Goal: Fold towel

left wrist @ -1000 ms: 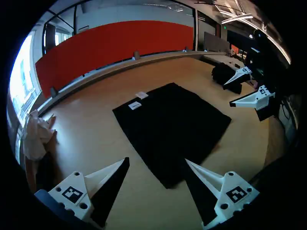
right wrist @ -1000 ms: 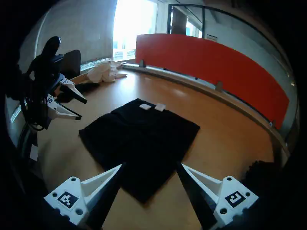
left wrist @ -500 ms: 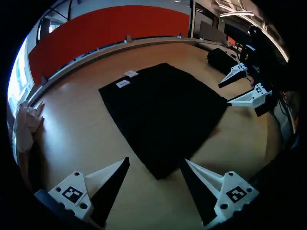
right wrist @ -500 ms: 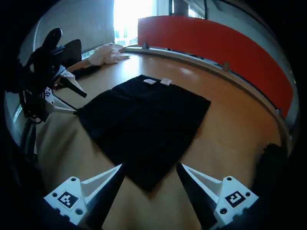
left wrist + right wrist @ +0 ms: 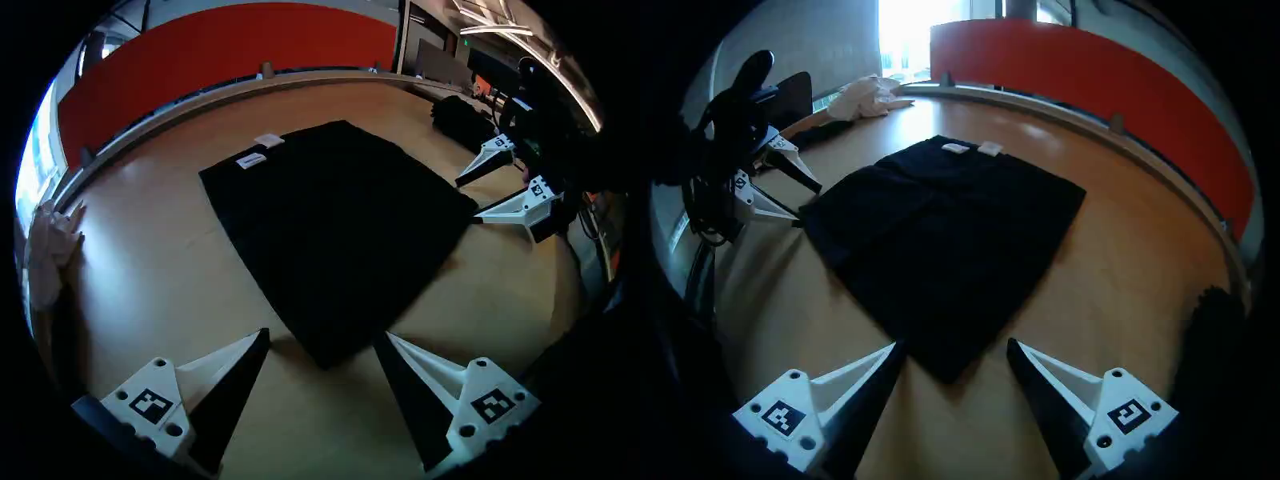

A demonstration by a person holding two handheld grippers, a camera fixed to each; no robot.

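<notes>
In the left gripper view, the left gripper [image 5: 320, 334] has come closer. A corner of the flat black towel [image 5: 336, 216] on the table [image 5: 152, 264] now sits between its spread fingers. In the right gripper view, the right gripper [image 5: 954, 343] did the same, fingers apart. Grabbing the corners looks next.

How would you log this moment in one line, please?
stage: pre-grasp | towel: flat on table | left gripper: open, facing a towel corner | right gripper: open, facing another corner | grasp: none

Wooden table [image 5: 160, 264]; black towel [image 5: 336, 224] flat on it.
</notes>
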